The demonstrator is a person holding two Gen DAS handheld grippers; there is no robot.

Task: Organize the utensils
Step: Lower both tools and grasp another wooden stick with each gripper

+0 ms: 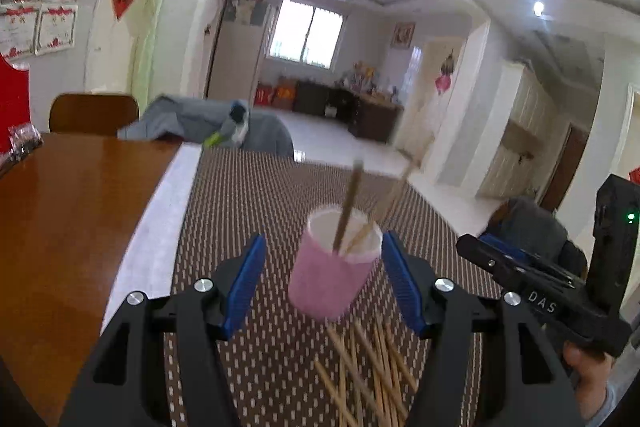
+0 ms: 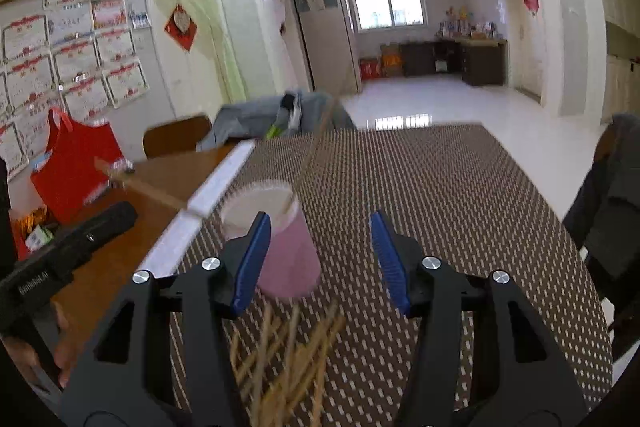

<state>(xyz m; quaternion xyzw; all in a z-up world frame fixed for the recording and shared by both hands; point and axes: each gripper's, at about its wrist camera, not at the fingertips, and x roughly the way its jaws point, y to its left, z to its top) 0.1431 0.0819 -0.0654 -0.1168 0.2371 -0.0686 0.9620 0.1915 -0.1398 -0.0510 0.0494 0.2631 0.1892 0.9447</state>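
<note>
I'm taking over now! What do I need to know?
Left tool: open around the pink cup, not squeezing it.
Right tool: open, holding nothing, with the cup just left of its gap.
Done: a few chopsticks stand in the cup on the woven mat.
Left: a pile of loose chopsticks lies on the mat in front of the cup. Move those in.

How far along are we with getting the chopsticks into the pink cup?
Early on. A few chopsticks already stand in the pink cup. Neither tool holds anything: the left tool is open around the cup, the right tool open beside it. A loose pile of chopsticks remains on the mat.
</note>
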